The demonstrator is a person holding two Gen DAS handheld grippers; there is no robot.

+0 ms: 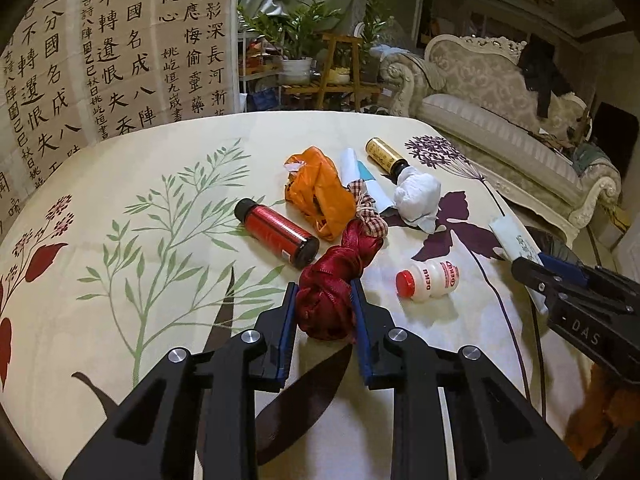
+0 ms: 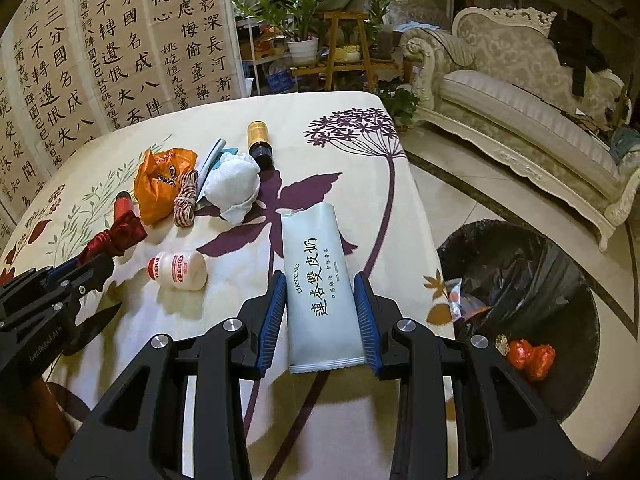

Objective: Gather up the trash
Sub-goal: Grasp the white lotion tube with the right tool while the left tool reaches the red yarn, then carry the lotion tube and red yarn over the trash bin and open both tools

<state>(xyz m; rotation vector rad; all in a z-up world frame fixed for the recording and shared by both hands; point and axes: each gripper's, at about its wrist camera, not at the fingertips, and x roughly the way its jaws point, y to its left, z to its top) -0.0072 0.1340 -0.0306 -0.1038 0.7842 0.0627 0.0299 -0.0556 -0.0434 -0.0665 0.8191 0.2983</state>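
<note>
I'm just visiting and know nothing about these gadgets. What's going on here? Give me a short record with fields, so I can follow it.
Setting: table with floral cloth, living room
Left gripper: closed on a dark red ribbon bundle
Right gripper: closed on a pale snack packet
Left on the table: orange plastic bag, red bottle, small white bottle, crumpled white tissue, gold-labelled bottle, checked ribbon
Bin: black-lined trash bin on the floor beside the table, some trash already inside
</note>
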